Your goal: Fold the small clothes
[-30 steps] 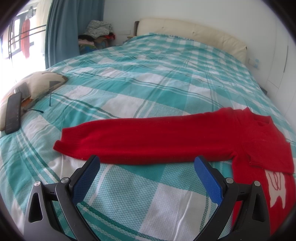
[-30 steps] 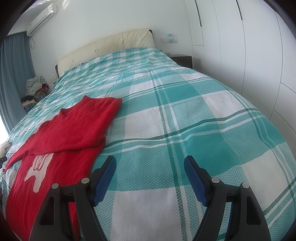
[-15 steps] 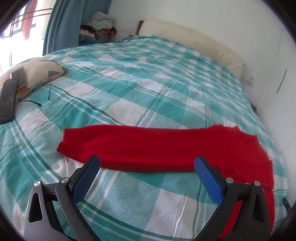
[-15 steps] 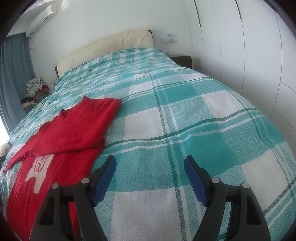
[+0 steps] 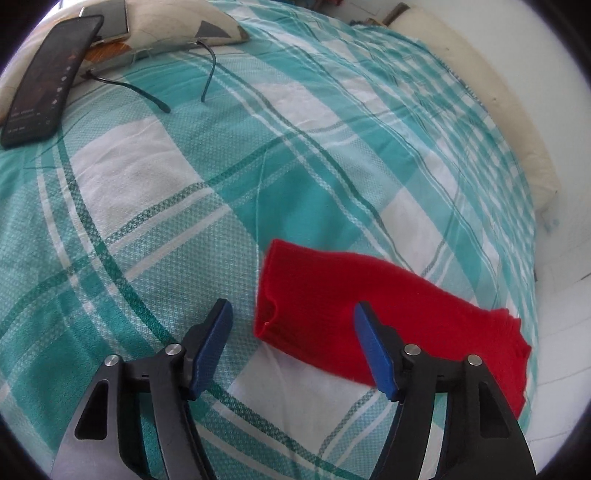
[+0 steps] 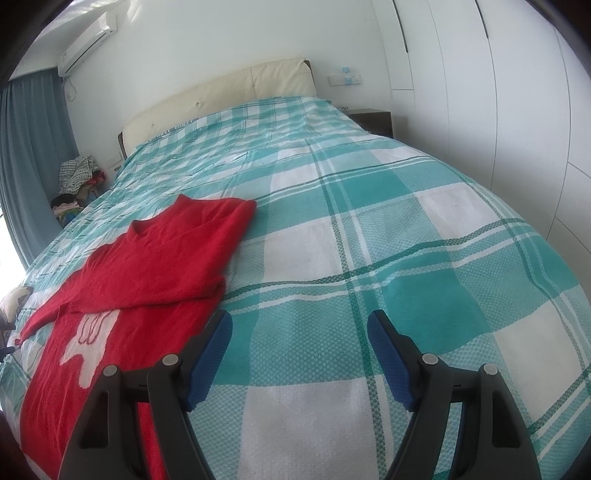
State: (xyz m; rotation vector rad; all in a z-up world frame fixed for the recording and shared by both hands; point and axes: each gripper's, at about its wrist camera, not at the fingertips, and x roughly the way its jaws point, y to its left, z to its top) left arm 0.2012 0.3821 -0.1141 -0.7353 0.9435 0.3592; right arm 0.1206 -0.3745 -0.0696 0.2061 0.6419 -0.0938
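**Operator:** Report left gripper status.

**Technician:** The left gripper [image 5: 291, 314] points steeply down at the bed [image 5: 155, 177]. Its jaws have just been closing and stand partly apart. The cuff end of the red sleeve [image 5: 332, 295] lies on the cover between them. The left pad [image 5: 214, 343] sits clear of the cloth at 9 o'clock from the cuff. The right pad [image 5: 373, 350] is over the sleeve. No pad presses the fabric, so nothing is grasped.

**Operator:** Location of the garment?

**Technician:** The red sweater [image 6: 147, 266] lies flat on the teal check cover, at 9 to 10 o'clock from the right gripper [image 6: 299, 350]. One sleeve is folded across the chest, above a white motif [image 6: 92, 343]. The other sleeve runs out from the body towards 9 o'clock in the right wrist view.

**Operator:** Right gripper status?

**Technician:** Released. Jaws stand wide over bare cover, holding nothing. The sweater's edge is just beside the left finger.

**Operator:** Other items?

**Technician:** In the left wrist view, a dark phone [image 5: 48, 77] and a patterned cushion [image 5: 170, 22] at 10 to 11 o'clock, well apart from the sleeve. Two thin dark cables [image 5: 210, 70] lie near the cushion.
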